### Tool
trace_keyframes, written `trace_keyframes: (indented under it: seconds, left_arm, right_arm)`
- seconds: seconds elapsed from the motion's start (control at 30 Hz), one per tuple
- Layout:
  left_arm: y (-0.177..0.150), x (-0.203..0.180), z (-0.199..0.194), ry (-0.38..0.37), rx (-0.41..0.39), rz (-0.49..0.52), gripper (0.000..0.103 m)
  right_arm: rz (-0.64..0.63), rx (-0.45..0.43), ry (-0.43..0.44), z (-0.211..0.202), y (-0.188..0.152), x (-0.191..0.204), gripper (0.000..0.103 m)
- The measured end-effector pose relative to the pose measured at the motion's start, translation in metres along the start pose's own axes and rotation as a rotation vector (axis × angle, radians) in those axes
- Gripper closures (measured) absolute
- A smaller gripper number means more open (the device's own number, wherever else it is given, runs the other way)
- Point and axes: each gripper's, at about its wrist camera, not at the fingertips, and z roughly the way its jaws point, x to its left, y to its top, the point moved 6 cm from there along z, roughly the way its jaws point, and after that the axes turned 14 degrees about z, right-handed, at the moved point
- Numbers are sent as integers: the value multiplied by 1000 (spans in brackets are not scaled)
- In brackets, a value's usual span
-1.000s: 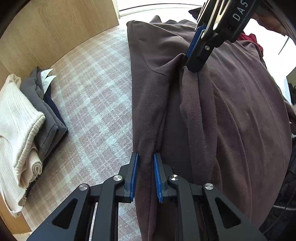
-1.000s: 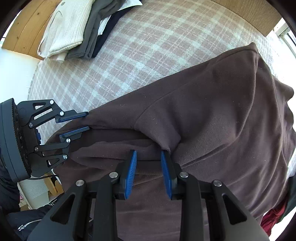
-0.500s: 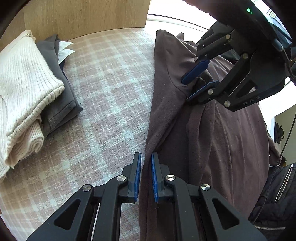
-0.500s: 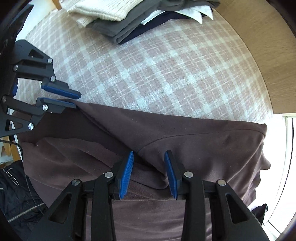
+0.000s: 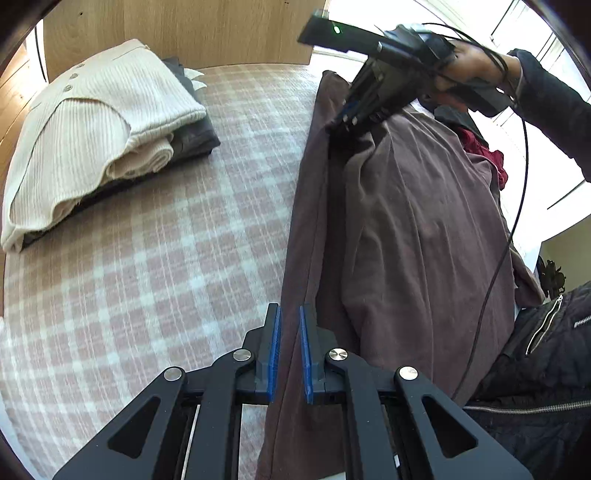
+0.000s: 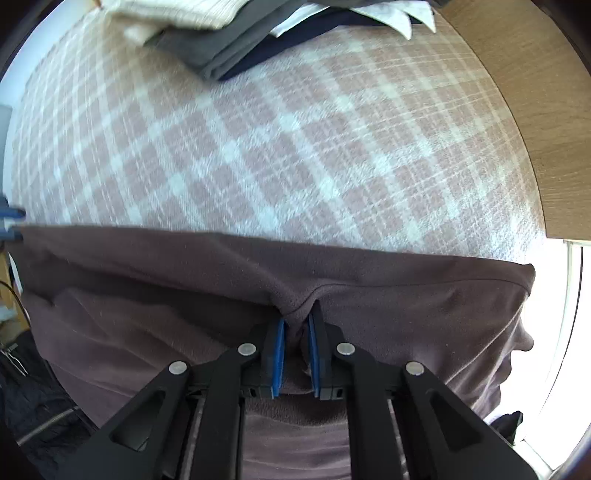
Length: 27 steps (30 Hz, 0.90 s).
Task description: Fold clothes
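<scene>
A dark brown garment (image 5: 406, 240) lies across a plaid bed cover (image 5: 166, 258), its long edge pulled straight. In the left wrist view my left gripper (image 5: 289, 314) is shut on the near end of that edge, with fabric between the blue pads. Farther along, my right gripper (image 5: 343, 125) points down into the cloth near the far end. In the right wrist view the right gripper (image 6: 297, 321) is closing its jaws on a pinched ridge of the brown garment (image 6: 147, 295), and the pads press it. The left gripper's tips (image 6: 9, 221) show at the far left edge.
A stack of folded clothes (image 5: 92, 129), cream knit on top of grey and navy, sits by the wooden headboard (image 5: 184, 29). A red garment (image 5: 484, 151) lies beyond the brown one. A person's hand (image 5: 476, 55) and black jacket (image 5: 535, 369) are at the right.
The right gripper's jaws went from apart over a fold to pinched on it. The left gripper kept its grip and drew away, and the garment's edge now runs taut and straight.
</scene>
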Motion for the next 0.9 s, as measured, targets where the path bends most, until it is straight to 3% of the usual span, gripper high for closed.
trace_keyframes:
  seconds: [0.1, 0.23, 0.33, 0.37, 0.43, 0.5, 0.57, 0.63, 0.73, 0.77, 0.9]
  left_arm:
    - [-22, -5, -2, -16, 10, -31, 94]
    - [-39, -22, -6, -50, 1, -56, 95]
    - [-47, -33, -9, -86, -10, -64, 90]
    - [-50, -31, -6, -84, -3, -73, 87]
    - [-61, -15, 7, 7, 64, -101, 87]
    - [-75, 4, 12, 78, 102, -151, 93]
    - [-83, 11, 3, 51, 71, -231, 93]
    - [-80, 2, -11, 37, 30, -222, 92]
    - [-68, -27, -21, -47, -8, -160, 76]
    - [-65, -37, -18, -75, -3, -132, 68]
    - [-65, -62, 8, -106, 101, -37, 67]
  right_arm:
    - [135, -19, 109, -9, 20, -6, 93]
    - [353, 33, 258, 3, 40, -17, 93]
    - [437, 57, 306, 8, 47, -20, 93]
    - [443, 66, 307, 8, 48, -19, 93]
    - [440, 90, 297, 8, 49, -17, 93]
    - [403, 100, 264, 5, 52, -11, 92]
    - [358, 82, 232, -4, 51, 3, 90]
    - [313, 47, 205, -14, 55, 24, 89]
    - [252, 10, 163, -27, 56, 40, 82]
    - [238, 5, 152, -30, 54, 42, 79]
    - [247, 20, 167, -34, 54, 46, 75]
